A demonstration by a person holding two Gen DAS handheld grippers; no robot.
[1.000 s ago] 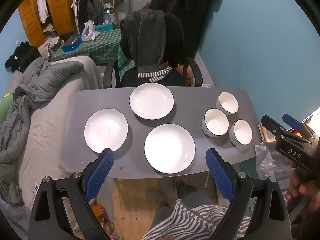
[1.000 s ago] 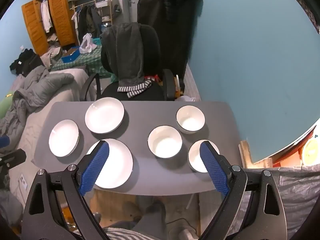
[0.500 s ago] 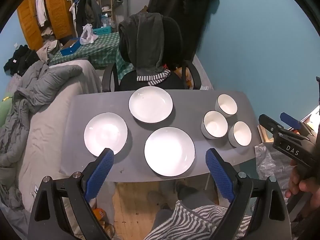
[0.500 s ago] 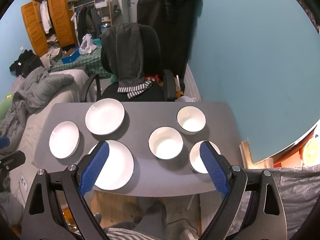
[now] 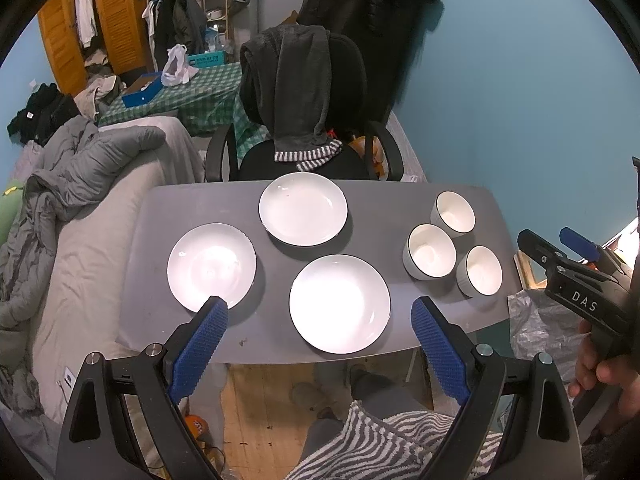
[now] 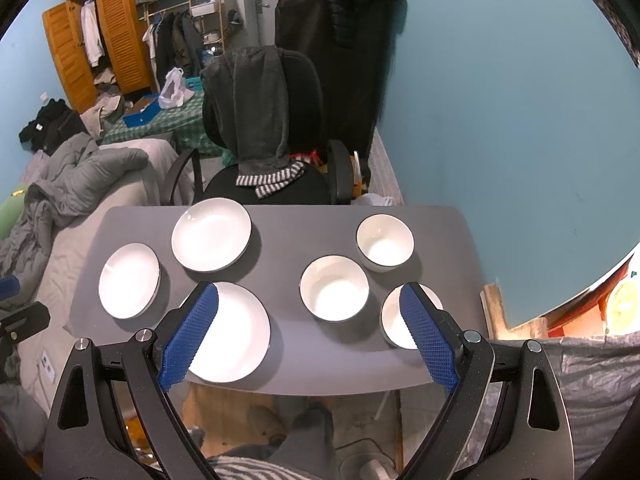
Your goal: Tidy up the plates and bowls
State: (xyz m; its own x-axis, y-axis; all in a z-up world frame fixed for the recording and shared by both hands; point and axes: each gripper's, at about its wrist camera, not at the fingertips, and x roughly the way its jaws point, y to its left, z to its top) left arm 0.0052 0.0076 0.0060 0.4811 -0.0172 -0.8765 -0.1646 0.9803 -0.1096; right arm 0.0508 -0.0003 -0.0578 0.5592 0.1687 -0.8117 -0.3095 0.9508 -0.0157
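Note:
Three white plates lie on the grey table (image 5: 376,208): a near plate (image 5: 339,303), a left plate (image 5: 211,266) and a far plate (image 5: 303,214). Three white bowls stand at the right: a middle bowl (image 5: 431,251), a far bowl (image 5: 455,212) and a near bowl (image 5: 483,270). My left gripper (image 5: 318,312) is open and empty, high above the table's near edge. My right gripper (image 6: 308,296) is open and empty, above the near edge; the middle bowl (image 6: 334,288) shows between its fingers. The right gripper also shows at the right edge of the left wrist view (image 5: 560,248).
A black office chair (image 5: 320,120) draped with dark clothes stands behind the table. A bed with grey bedding (image 5: 80,184) lies to the left. The blue wall (image 5: 500,100) is at the right. My legs and wooden floor (image 5: 272,400) are below the near edge.
Both grippers have drifted slightly, so the table sits a little lower in the left wrist view. Nothing on the table has moved.

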